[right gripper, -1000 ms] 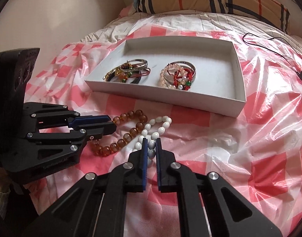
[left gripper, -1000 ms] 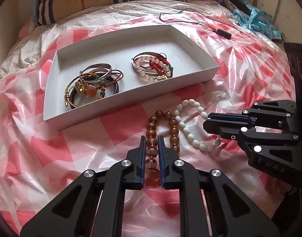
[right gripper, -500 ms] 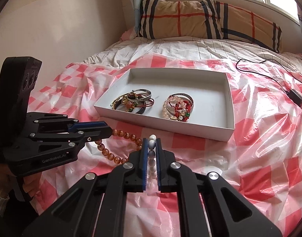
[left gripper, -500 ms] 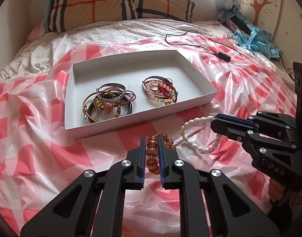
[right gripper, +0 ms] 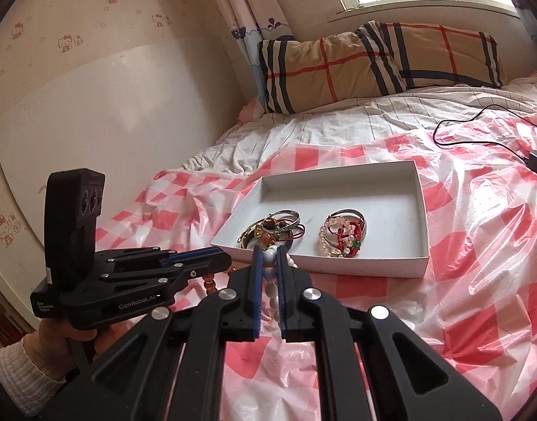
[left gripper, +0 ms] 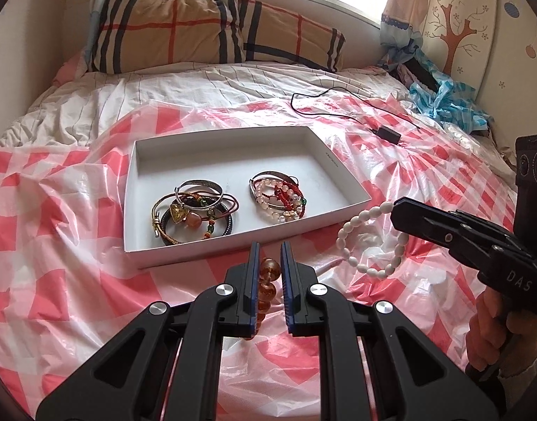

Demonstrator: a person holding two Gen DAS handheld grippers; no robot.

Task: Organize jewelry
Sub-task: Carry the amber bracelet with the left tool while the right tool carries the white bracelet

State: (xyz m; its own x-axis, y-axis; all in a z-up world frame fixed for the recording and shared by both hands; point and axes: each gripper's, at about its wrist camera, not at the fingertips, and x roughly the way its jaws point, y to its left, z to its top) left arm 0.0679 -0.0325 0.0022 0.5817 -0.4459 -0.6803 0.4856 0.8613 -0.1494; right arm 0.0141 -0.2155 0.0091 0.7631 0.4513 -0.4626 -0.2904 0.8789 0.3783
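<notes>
Nearest me, my left claw (left gripper: 268,259) is clenched on an amber bead bracelet (left gripper: 266,282) that hangs between its jaws, just in front of the white tray (left gripper: 349,189). To its right, my right claw (right gripper: 268,263) grips a white bead bracelet (left gripper: 368,242), its loop dangling off the pink checked plastic sheet (left gripper: 58,280) near the tray's front right corner. Inside the tray lie two bracelet heaps side by side, and beyond it a plaid pillow (left gripper: 212,35).
</notes>
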